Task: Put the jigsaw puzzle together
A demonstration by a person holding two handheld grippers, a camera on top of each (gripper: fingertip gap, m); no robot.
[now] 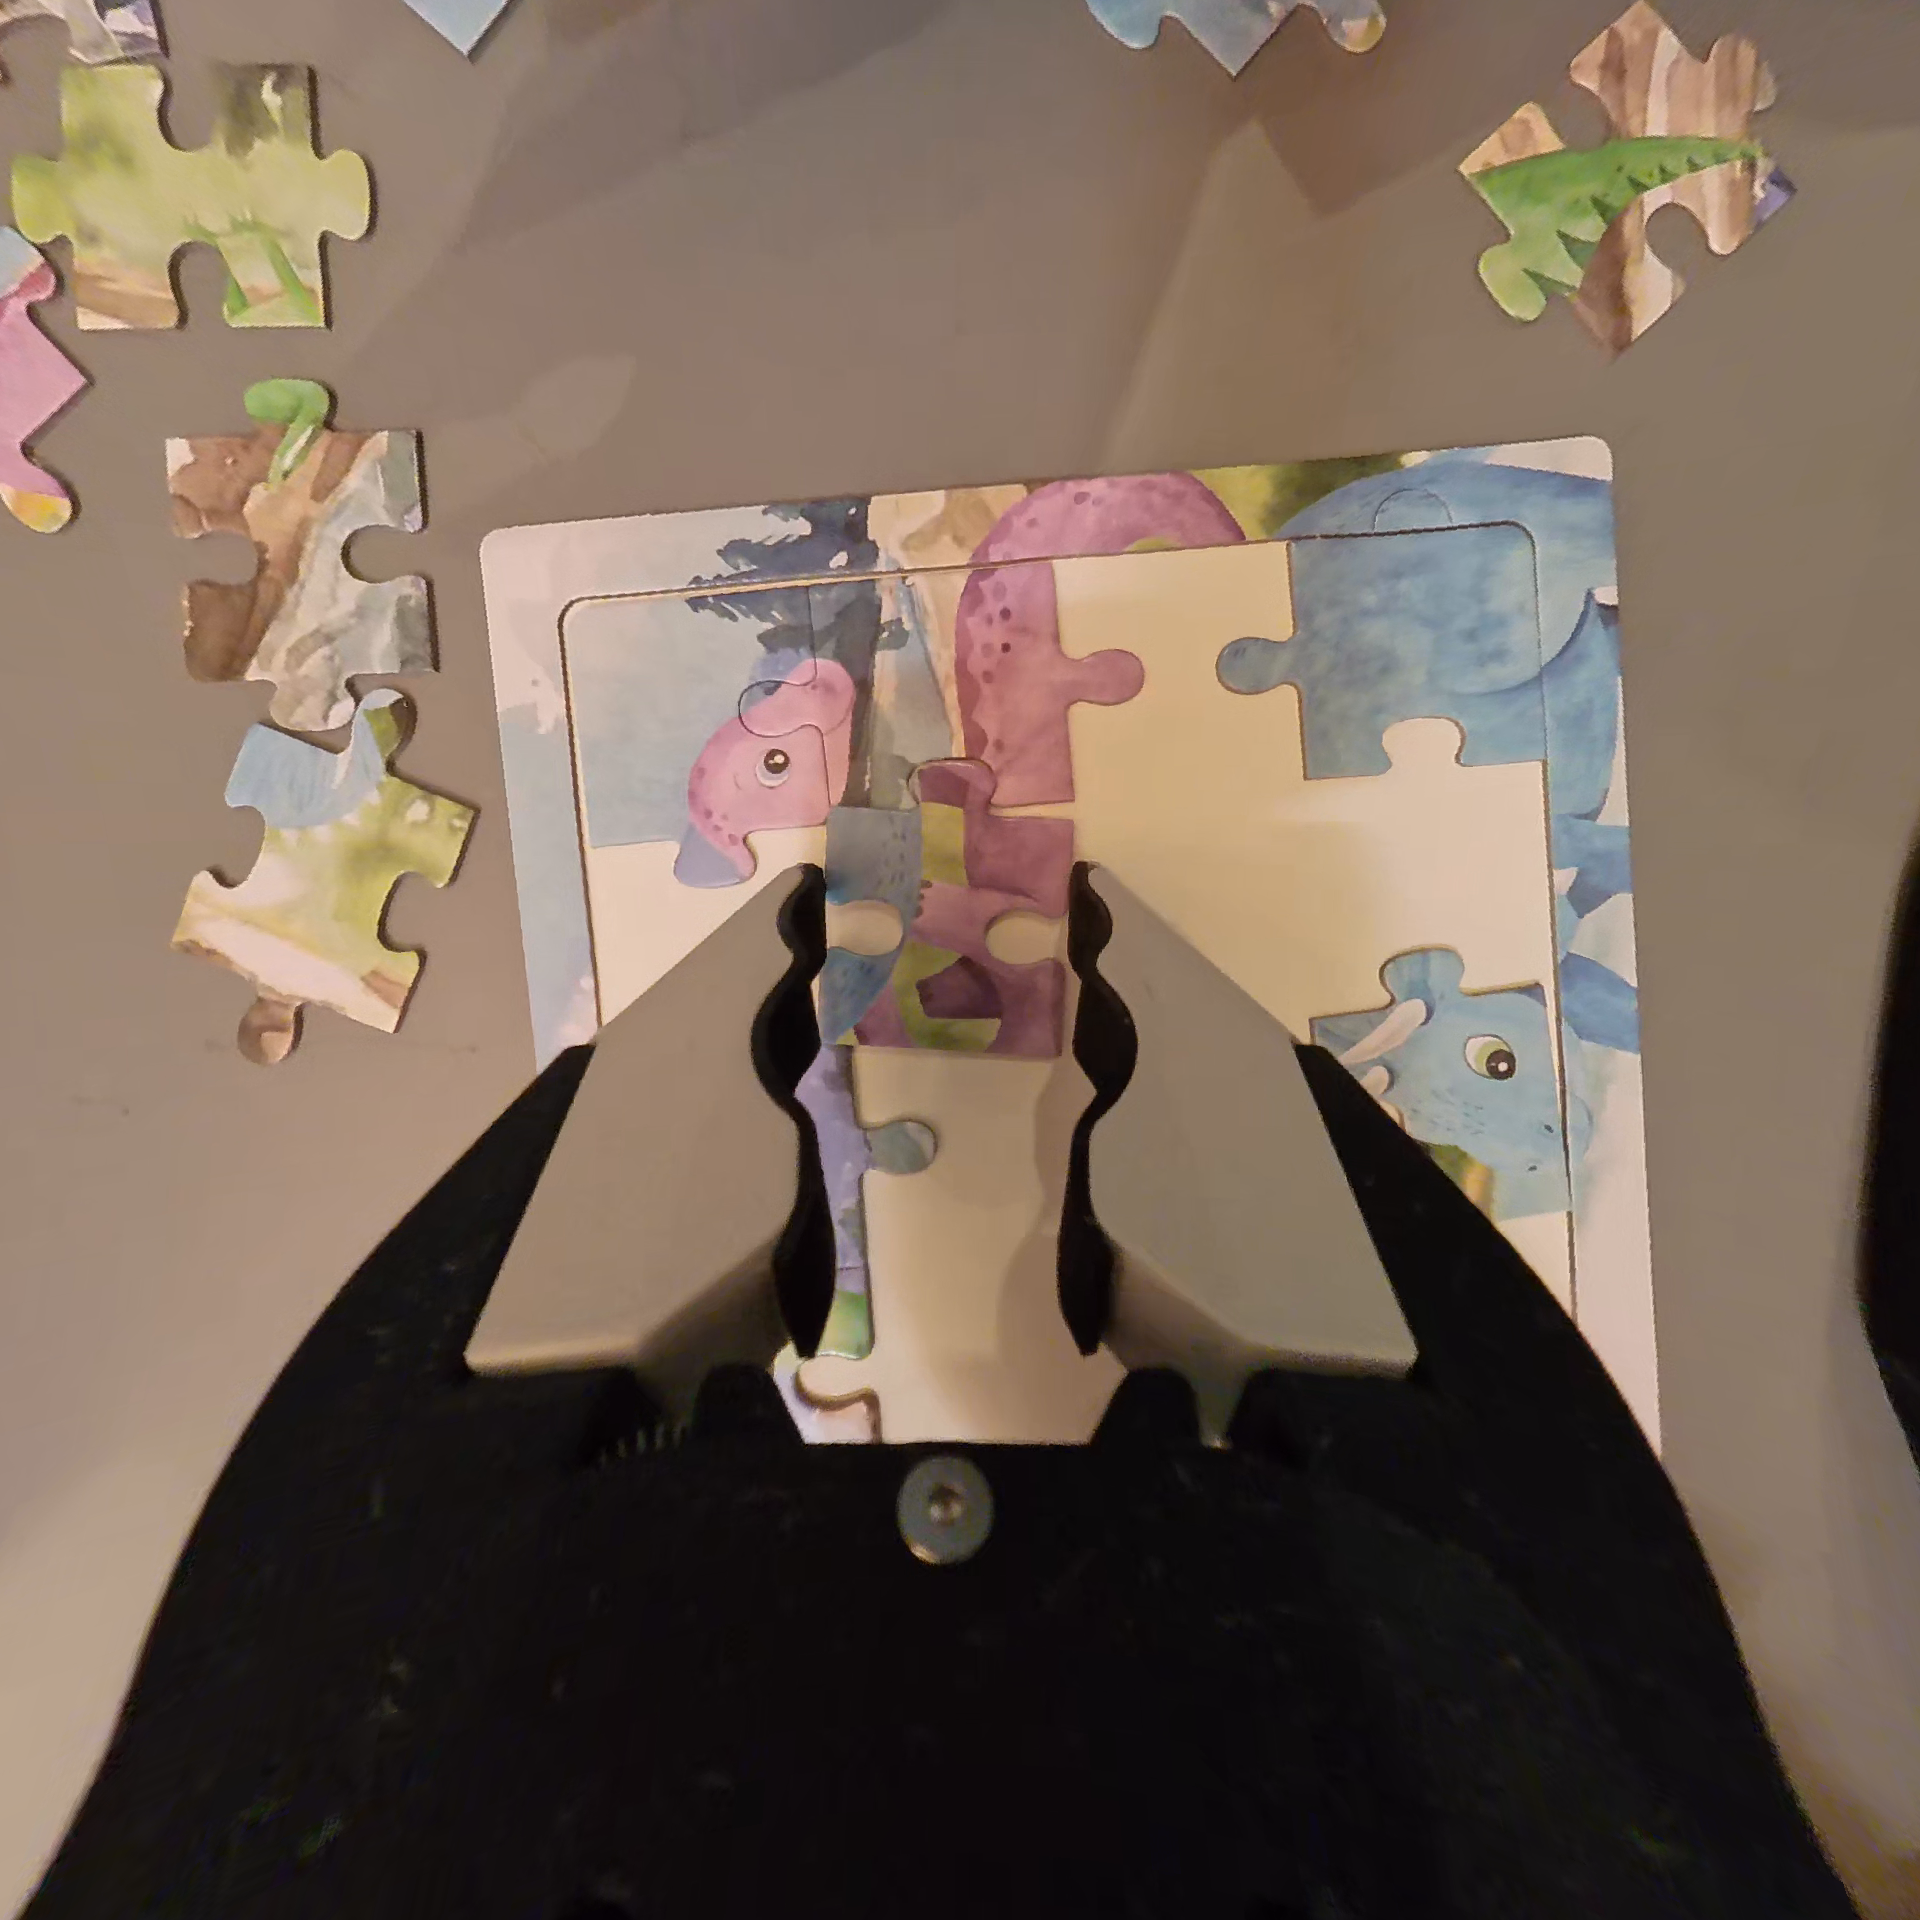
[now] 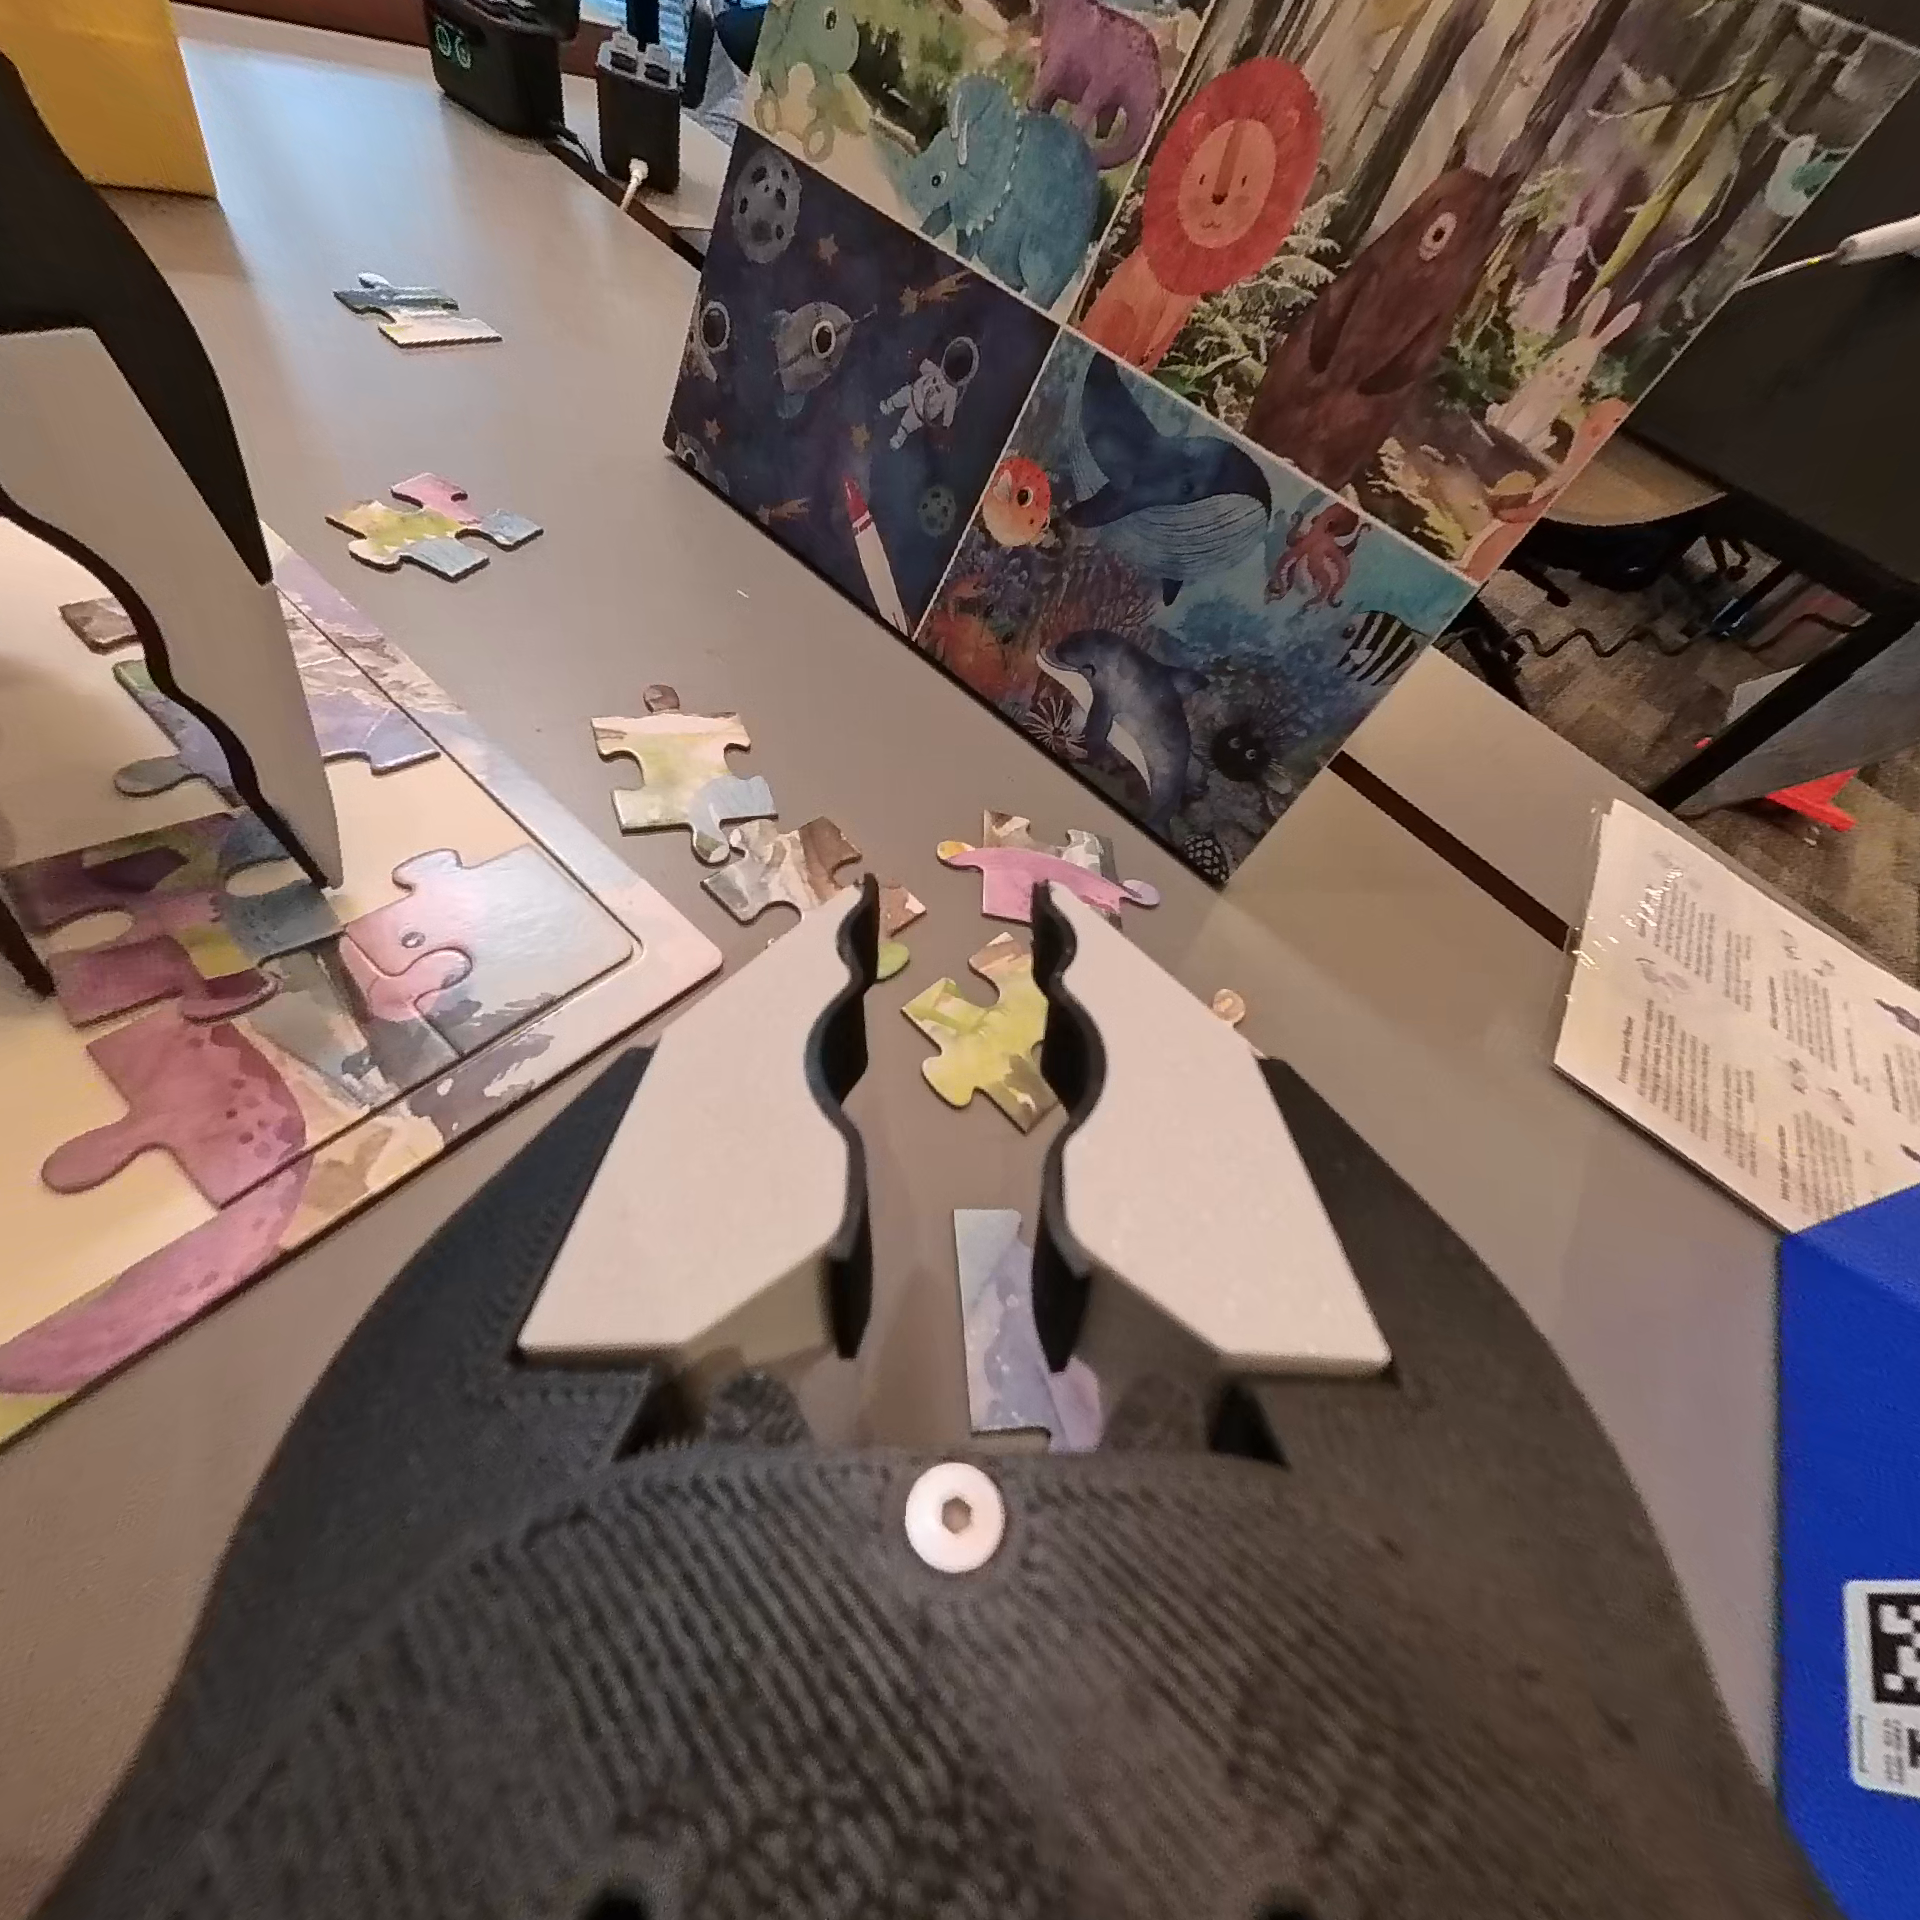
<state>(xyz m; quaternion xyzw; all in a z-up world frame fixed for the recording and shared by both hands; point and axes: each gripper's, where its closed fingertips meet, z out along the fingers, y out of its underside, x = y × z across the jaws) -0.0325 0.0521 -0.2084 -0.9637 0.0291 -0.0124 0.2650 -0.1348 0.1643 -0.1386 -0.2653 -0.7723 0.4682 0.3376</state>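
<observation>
The puzzle tray (image 1: 520, 727) lies on the grey table with several pieces set in it: a pink dinosaur head (image 1: 727, 748), a purple neck (image 1: 1018, 665), a blue body (image 1: 1413, 644) and a blue horned head (image 1: 1455, 1081). My left gripper (image 1: 943, 883) is shut on a purple and blue piece (image 1: 966, 935) by its two sides, just over the tray's middle below the purple neck. It also shows in the right wrist view (image 2: 156, 904). My right gripper (image 2: 954, 896) is open and empty, above the table right of the tray (image 2: 665, 956), over a green loose piece (image 2: 987, 1049).
Loose pieces lie left of the tray (image 1: 301, 561) (image 1: 322, 873) (image 1: 197, 197) and at the upper right (image 1: 1631, 187). A pale piece (image 2: 997, 1320) lies under my right gripper. The puzzle box (image 2: 1143, 364) stands upright behind. A leaflet (image 2: 1745, 1039) and a blue box (image 2: 1849, 1455) are at the right.
</observation>
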